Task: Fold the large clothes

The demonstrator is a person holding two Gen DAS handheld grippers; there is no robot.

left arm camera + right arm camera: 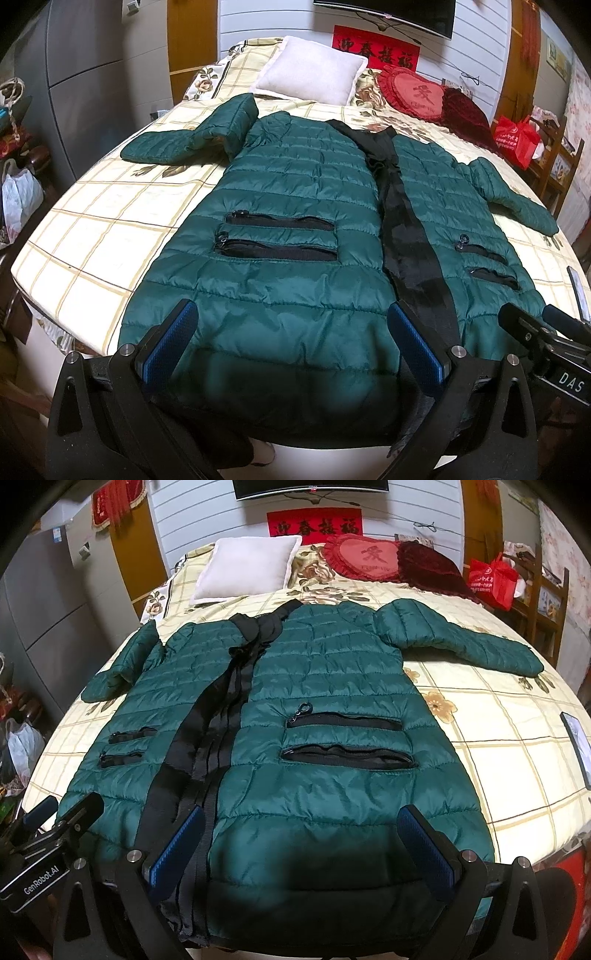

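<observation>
Green quilted puffer jacket (295, 206) lies spread front-up on the checked floral bedspread (92, 221), hem at six o'clock, sleeves out toward ten and two. Both the left gripper (291, 339) and the right gripper (303, 843) hover over the hem, fingers wide apart, holding nothing. Folding looks not yet begun; the next move likely calls for pinching a sleeve or side edge.

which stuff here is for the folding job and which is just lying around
For the job:
green jacket
left gripper, open
right gripper, open

Just lying about:
white pillow
red heart cushion
red bag
white plastic bag
</observation>
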